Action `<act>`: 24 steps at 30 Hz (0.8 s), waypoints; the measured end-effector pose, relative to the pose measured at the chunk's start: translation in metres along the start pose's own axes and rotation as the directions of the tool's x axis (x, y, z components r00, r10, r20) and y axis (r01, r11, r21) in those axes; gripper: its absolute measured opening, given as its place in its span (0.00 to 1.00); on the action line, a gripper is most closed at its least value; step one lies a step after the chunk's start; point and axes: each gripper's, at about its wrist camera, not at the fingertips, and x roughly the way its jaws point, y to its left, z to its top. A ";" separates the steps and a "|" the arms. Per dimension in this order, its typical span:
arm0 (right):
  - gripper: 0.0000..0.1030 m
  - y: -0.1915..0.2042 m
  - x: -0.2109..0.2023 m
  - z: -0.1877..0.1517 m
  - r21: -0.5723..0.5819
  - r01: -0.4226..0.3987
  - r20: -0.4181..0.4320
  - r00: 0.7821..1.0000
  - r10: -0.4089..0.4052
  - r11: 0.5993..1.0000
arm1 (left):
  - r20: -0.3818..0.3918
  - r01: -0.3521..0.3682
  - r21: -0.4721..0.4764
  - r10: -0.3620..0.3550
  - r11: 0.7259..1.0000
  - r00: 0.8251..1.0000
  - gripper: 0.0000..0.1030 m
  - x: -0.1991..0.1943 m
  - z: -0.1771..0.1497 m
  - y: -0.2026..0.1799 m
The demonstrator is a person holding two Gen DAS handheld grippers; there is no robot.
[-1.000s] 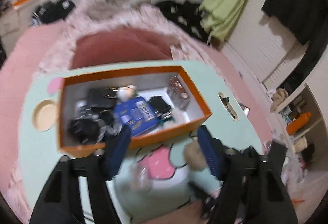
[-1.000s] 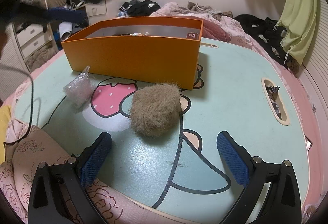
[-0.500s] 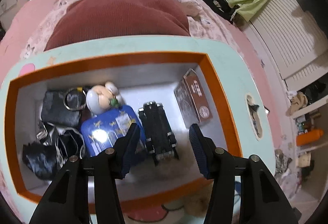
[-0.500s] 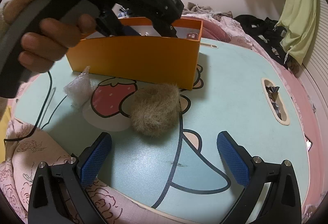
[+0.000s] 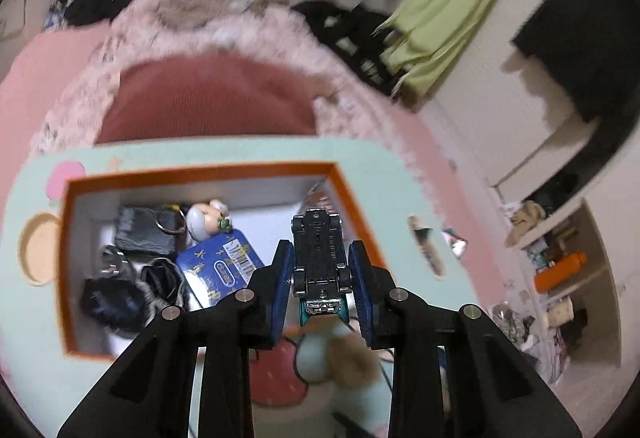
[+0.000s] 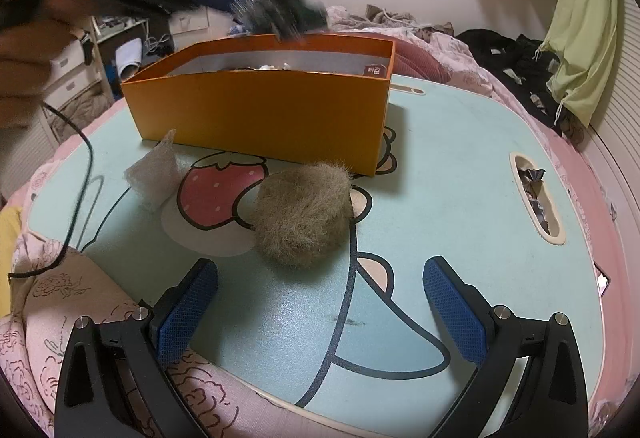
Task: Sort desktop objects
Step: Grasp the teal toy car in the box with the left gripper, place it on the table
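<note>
The left gripper (image 5: 320, 258) was seen with its jaws closing on a toy car (image 5: 319, 252), gripped underside up above the right end of the orange box (image 6: 260, 117); its front end was hidden by the pads. In the right wrist view that gripper was blurred beyond reading. The box's contents, a blue tin (image 5: 224, 266) and black pouch (image 5: 146, 232), were partly covered. The right gripper (image 6: 320, 302) was held with jaws wide apart and nothing between them, over bare desk (image 6: 460, 177). A fur ball (image 6: 304, 213) lay just beside the box, a plastic wrapper (image 6: 154, 169) near the left edge. Open room was left on the right.
</note>
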 end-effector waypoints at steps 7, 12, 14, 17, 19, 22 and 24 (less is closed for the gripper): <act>1.00 -0.002 0.000 0.000 0.000 -0.001 0.000 1.000 0.001 1.000 | -0.012 0.024 0.039 -0.024 0.999 1.000 0.29 -0.029 -0.057 0.007; 1.00 -0.001 0.000 -0.001 0.000 -0.001 0.000 1.000 0.001 1.000 | -0.088 -0.002 0.023 0.004 1.000 0.996 0.29 0.006 -0.088 0.026; 1.00 -0.001 0.000 -0.001 0.000 -0.001 0.001 1.000 0.001 1.000 | -0.055 -0.040 0.030 0.042 0.999 0.998 0.29 0.011 -0.091 0.029; 1.00 -0.003 0.000 -0.001 0.000 -0.001 0.000 1.000 0.001 1.000 | -0.063 -0.078 0.034 0.080 0.996 0.995 0.39 0.016 -0.092 0.028; 1.00 -0.001 0.000 -0.002 0.000 -0.001 0.001 1.000 0.001 1.000 | -0.031 -0.039 0.041 0.040 0.998 0.999 0.44 0.004 -0.096 0.026; 1.00 -0.003 0.000 -0.002 0.000 -0.001 0.001 1.000 0.001 1.000 | 0.046 -0.061 0.066 0.058 0.996 0.997 0.70 -0.023 -0.100 0.027; 1.00 -0.003 0.000 -0.002 0.000 -0.001 0.001 1.000 0.001 1.000 | 0.101 -0.105 0.072 0.098 0.992 0.990 0.73 -0.044 -0.107 0.034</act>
